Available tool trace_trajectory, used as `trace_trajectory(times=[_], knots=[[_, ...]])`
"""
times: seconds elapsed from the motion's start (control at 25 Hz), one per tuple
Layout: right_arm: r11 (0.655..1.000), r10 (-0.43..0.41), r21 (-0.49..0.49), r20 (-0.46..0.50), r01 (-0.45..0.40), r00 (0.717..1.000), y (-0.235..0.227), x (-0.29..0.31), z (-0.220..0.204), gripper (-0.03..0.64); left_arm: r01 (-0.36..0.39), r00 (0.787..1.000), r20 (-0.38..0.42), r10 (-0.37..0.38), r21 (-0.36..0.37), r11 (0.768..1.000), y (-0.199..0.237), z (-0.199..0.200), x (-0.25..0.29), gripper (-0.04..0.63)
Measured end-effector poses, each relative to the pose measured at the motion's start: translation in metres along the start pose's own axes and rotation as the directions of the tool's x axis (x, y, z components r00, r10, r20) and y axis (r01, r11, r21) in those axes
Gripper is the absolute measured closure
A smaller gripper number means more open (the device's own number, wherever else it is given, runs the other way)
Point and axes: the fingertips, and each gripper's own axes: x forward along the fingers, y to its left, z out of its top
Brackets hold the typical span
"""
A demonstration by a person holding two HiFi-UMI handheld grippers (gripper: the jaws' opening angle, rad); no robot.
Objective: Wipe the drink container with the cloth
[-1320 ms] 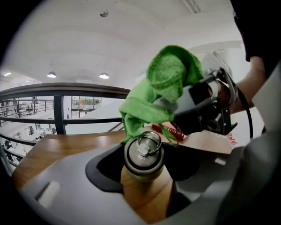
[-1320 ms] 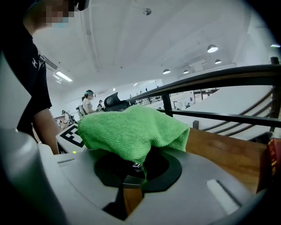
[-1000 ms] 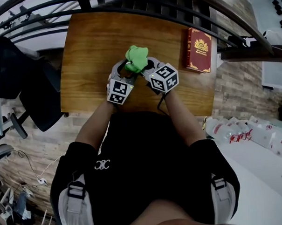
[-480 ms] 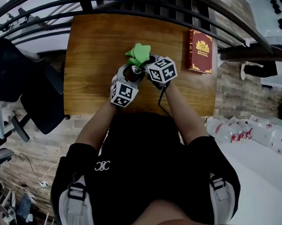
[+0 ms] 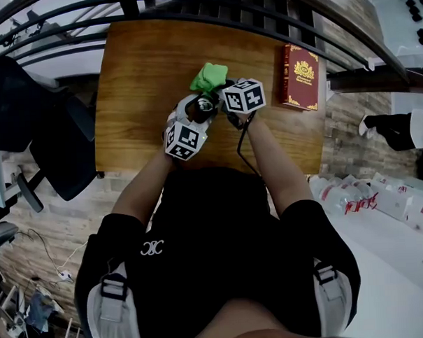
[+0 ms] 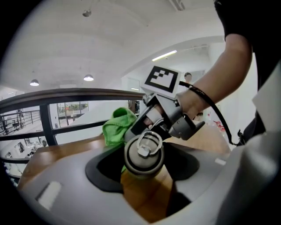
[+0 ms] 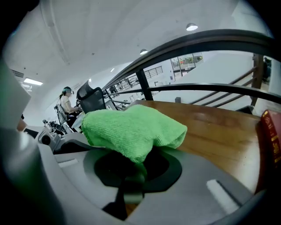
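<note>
Now that the right gripper [image 7: 131,176], pinching the green cloth [image 7: 131,129], has swept it past the cap, the metal drink bottle [image 6: 143,153] sits uncovered, clamped in the left gripper [image 6: 145,176] above the wooden table [image 5: 137,70], so wiping seems underway.

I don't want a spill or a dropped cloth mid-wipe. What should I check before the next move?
1. Left gripper holds the drink container: ok, it sits between the jaws.
2. Right gripper holds the green cloth: ok, jaws shut on a fold.
3. Cap on: ok, ring-topped lid in place.
4. Cloth touching the container: cannot tell; it sits close beside it.
5. Red book out of the way: ok, apart, on the right side of the table.
</note>
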Motion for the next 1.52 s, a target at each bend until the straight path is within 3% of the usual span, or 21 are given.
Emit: trace_trajectory(times=[0.36,0.76,1.12,1.52], knots=[[0.994,-0.082,0.064,-0.041,0.085,0.996,-0.032,-0.007,-0.018,0.568,0.001,1.000,-0.013,-0.001,0.005,1.000,0.000,-0.003,-0.003,0.284],[0.990,-0.086,0.108,-0.052,0.092,0.995,-0.038,-0.027,-0.045,0.568,-0.026,1.000,-0.013,0.025,-0.044,0.999,0.006,-0.003,-0.004,0.284],[0.998,-0.058,0.000,-0.056,0.058,0.997,-0.001,-0.048,-0.047,0.568,-0.059,0.998,-0.006,0.059,-0.141,0.988,0.013,-0.002,-0.004,0.284],[0.984,0.028,-0.174,-0.047,-0.036,0.998,0.054,-0.064,-0.028,0.568,-0.054,0.998,-0.018,0.052,-0.117,0.992,0.012,-0.001,-0.005,0.284]])
